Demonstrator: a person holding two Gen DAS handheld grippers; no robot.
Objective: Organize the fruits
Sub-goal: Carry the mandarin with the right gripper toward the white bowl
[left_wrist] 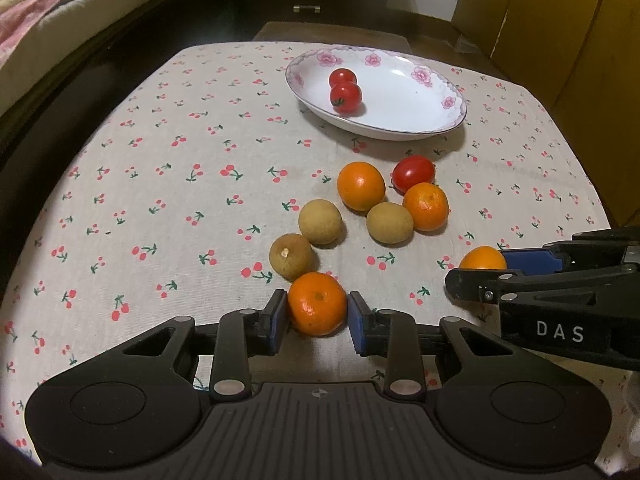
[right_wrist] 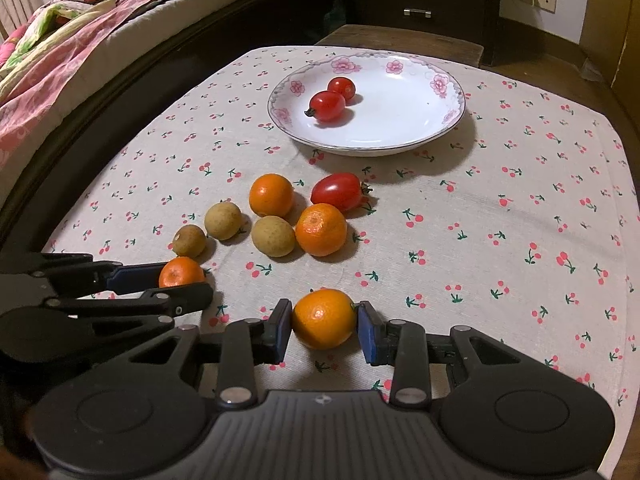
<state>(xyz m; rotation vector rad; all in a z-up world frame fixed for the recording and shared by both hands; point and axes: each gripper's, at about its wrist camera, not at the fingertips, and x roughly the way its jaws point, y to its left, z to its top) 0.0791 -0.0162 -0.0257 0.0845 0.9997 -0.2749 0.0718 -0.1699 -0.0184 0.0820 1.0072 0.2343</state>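
My left gripper is shut on a small orange that sits low at the cloth, blue pads pressing both sides. My right gripper is likewise shut on another orange. Each gripper shows side-on in the other view: the right gripper with its orange, the left gripper with its orange. Ahead lie two more oranges, three tan round fruits and a red tomato. The flowered white plate holds two tomatoes.
A cherry-print cloth covers the small table, whose edges fall away left, right and behind the plate. A bed with patterned bedding runs along the left. Dark drawers stand behind and a yellow cabinet at right.
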